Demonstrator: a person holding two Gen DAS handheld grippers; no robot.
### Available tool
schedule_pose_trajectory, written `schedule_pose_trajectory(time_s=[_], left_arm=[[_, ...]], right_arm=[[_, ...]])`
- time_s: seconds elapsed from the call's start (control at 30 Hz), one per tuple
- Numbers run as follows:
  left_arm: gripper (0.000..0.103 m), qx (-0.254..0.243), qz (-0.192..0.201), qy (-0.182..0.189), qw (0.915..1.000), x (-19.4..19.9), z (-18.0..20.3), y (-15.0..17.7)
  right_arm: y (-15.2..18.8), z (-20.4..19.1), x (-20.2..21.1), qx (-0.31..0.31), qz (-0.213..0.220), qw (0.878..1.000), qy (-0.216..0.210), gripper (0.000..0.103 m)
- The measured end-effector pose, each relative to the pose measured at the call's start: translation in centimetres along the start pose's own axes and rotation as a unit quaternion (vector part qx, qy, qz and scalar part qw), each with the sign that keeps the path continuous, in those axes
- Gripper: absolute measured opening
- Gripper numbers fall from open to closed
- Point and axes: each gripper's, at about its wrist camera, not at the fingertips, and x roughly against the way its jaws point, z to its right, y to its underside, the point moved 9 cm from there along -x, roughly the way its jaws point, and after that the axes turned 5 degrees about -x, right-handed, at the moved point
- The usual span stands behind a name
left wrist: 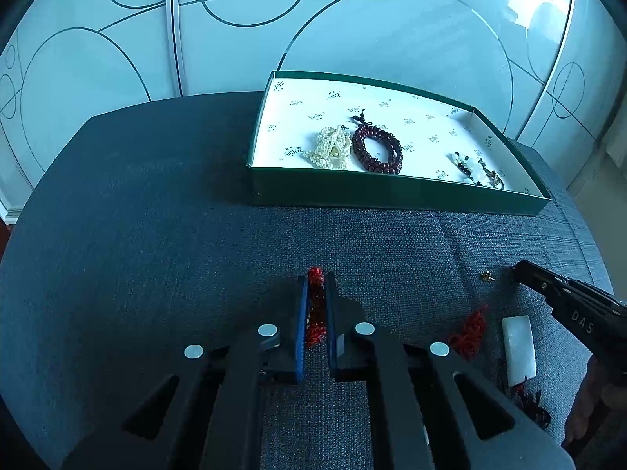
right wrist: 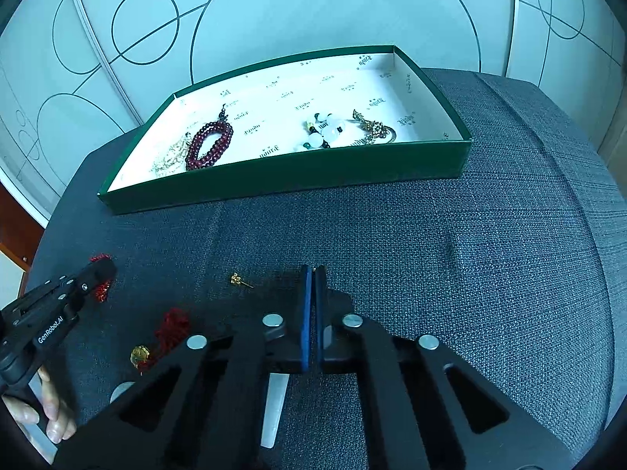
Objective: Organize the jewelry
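My left gripper (left wrist: 314, 280) is shut on a red tassel ornament (left wrist: 316, 309) low over the dark fabric surface; it also shows in the right wrist view (right wrist: 102, 268). My right gripper (right wrist: 313, 270) is shut and empty. A green box (left wrist: 392, 192) with a white lining holds a cream bead necklace (left wrist: 331, 149), a dark red bead bracelet (left wrist: 377, 149) and a white bead bracelet (left wrist: 472, 168). On the fabric lie a second red tassel (left wrist: 470, 331), a white stone pendant (left wrist: 518, 348) and a small gold earring (right wrist: 240, 280).
The box (right wrist: 298, 174) sits at the far side of the grey fabric seat (right wrist: 490, 235). A gold brooch (right wrist: 374, 127) lies in its right end. A yellow bead (right wrist: 140, 353) is tied to the second tassel. A white patterned wall stands behind.
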Motion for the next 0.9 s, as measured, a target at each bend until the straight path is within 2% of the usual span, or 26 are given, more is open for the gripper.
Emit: schedule_pose_trajectory(time_s=[0.43, 0.9], left_arm=[[0.008, 0.01, 0.002, 0.002, 0.9999, 0.3, -0.6, 0.0], [0.008, 0.008, 0.029, 0.007, 0.9995, 2.9, -0.3, -1.0]], right_arm=[[-0.3, 0.3, 1.2, -0.005, 0.013, 1.0, -0.006, 0.0], [-0.5, 0.1, 3.2, 0.004, 0.033, 0.999, -0.008, 0.0]])
